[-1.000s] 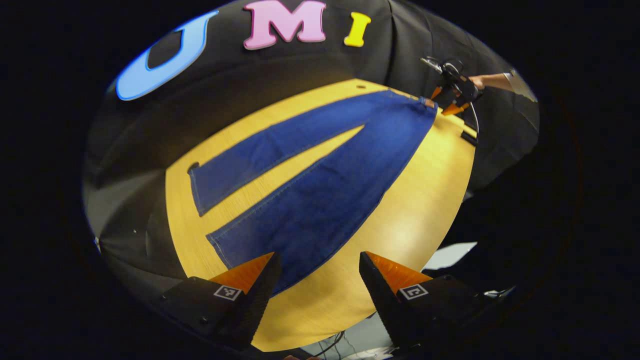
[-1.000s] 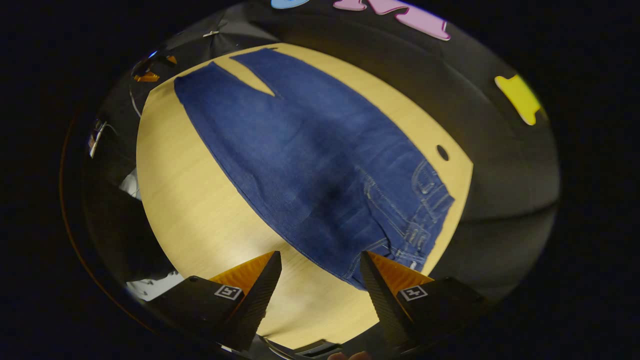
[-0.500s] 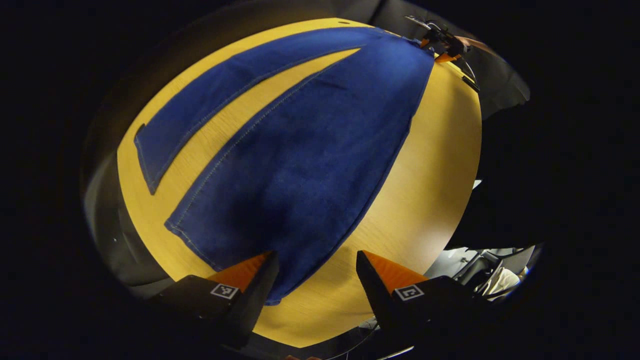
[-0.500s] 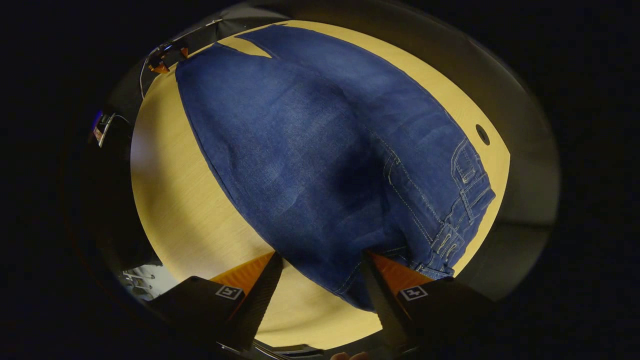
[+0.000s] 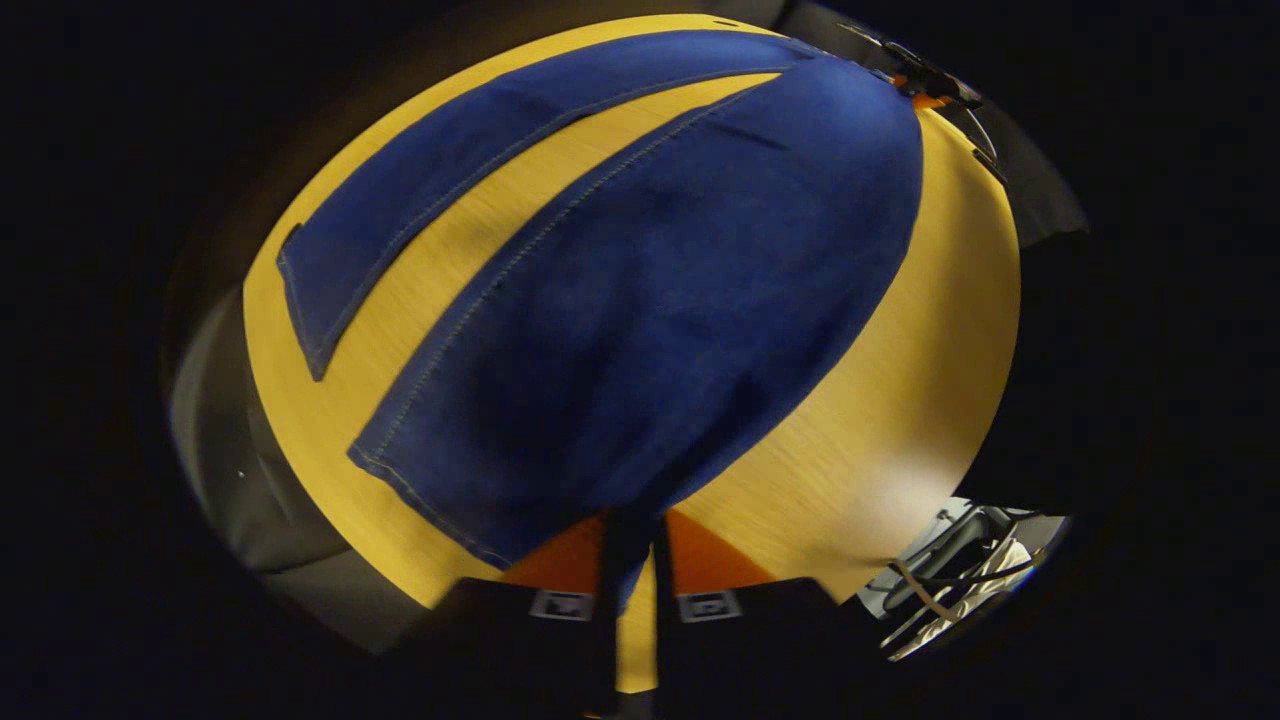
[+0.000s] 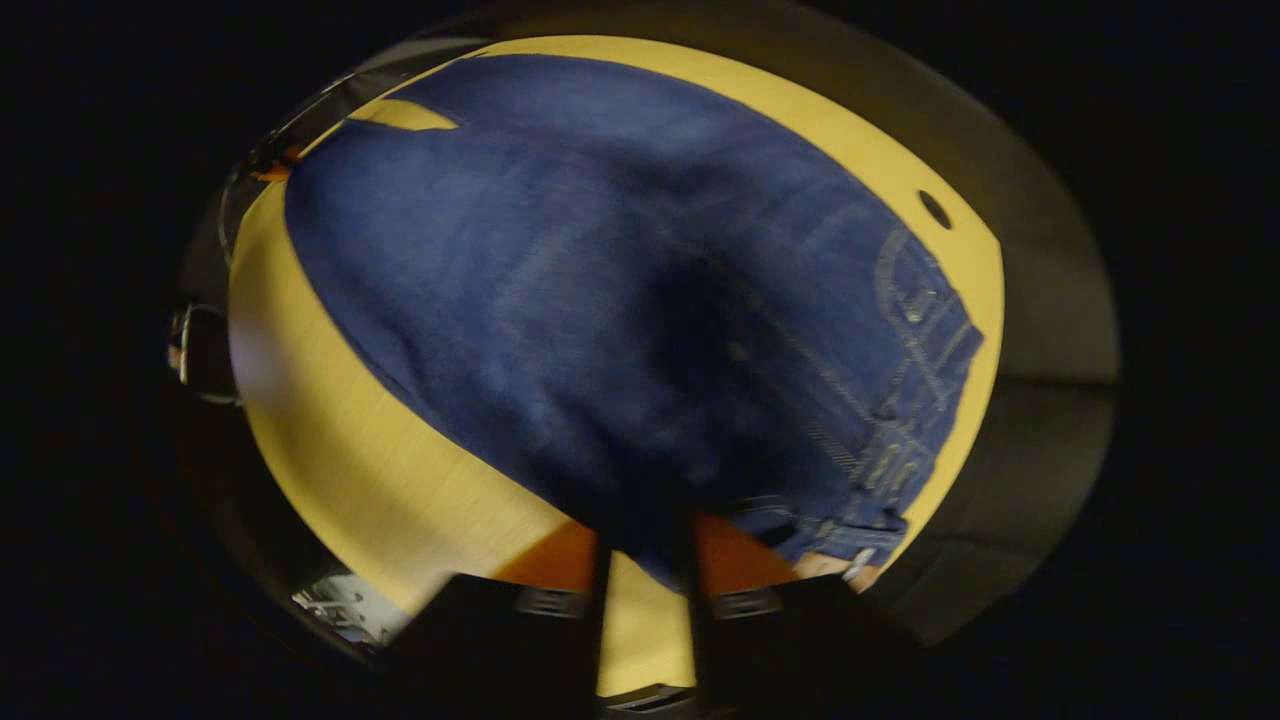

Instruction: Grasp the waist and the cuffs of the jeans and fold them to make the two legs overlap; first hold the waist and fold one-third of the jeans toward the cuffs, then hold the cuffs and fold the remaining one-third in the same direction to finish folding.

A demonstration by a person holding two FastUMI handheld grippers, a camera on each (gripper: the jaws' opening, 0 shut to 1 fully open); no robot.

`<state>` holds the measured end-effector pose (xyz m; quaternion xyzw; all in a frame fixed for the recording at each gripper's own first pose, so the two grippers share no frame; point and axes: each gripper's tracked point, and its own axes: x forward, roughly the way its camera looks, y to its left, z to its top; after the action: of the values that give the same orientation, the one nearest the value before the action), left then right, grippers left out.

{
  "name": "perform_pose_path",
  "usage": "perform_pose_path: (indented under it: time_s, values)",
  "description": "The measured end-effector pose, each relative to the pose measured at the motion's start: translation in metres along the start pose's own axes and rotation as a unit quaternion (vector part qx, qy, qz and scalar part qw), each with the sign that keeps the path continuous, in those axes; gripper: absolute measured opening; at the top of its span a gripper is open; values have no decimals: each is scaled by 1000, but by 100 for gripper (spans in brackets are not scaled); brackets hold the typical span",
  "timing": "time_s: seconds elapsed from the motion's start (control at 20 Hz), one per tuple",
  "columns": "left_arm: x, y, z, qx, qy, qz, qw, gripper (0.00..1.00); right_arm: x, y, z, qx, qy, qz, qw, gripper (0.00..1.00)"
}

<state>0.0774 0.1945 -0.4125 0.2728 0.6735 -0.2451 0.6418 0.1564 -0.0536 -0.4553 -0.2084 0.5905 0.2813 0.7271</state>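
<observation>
Got my left gripper [image 5: 633, 545] pinched on the near cuff [image 5: 480, 500] and my right gripper [image 6: 645, 545] on the waist [image 6: 800, 520] of the jeans [image 5: 650, 300] — I'd lift both evenly and carry that leg squarely over the far leg [image 5: 480, 160].

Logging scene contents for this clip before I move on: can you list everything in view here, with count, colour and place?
jeans: one pair, blue denim, spread flat across the table, legs apart.
near cuff: one, blue, at the left claw, by the table's front edge.
far cuff: one, blue, lying free farther back.
waist: one, blue with pale stitching, at the right claw.
table: one, yellow wood, under the jeans.
hole: one, dark, in the tabletop beyond the waist.
left claw: one, closed on the near cuff's corner.
right claw: one, closed on the waist's near corner; blurred.
</observation>
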Motion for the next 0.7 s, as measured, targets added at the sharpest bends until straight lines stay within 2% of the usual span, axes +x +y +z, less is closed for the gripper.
perform_pose_path:
  time_s: [0.05, 0.15, 0.3, 0.4, 0.7]
  values:
    - [-1, 0, 2, -16, -4, 0, 1000, 6, -1, 0, -2, 14, -1, -3, 1000, 8]
    - [-2, 0, 8, -46, -23, 14, 999, 6, -4, 4, -1, 25, -13, -12, 1000, 7]
    - [-11, 3, 13, -52, -51, 18, 997, 6, -14, 6, -4, 43, -33, -22, 998, 8]
    - [-24, 9, 21, -69, -64, 21, 995, 6, -35, 3, 7, 72, -65, -25, 995, 8]
    - [-79, 57, 75, -153, -123, 54, 979, 6, -102, -27, 69, 144, -173, -44, 973, 7]
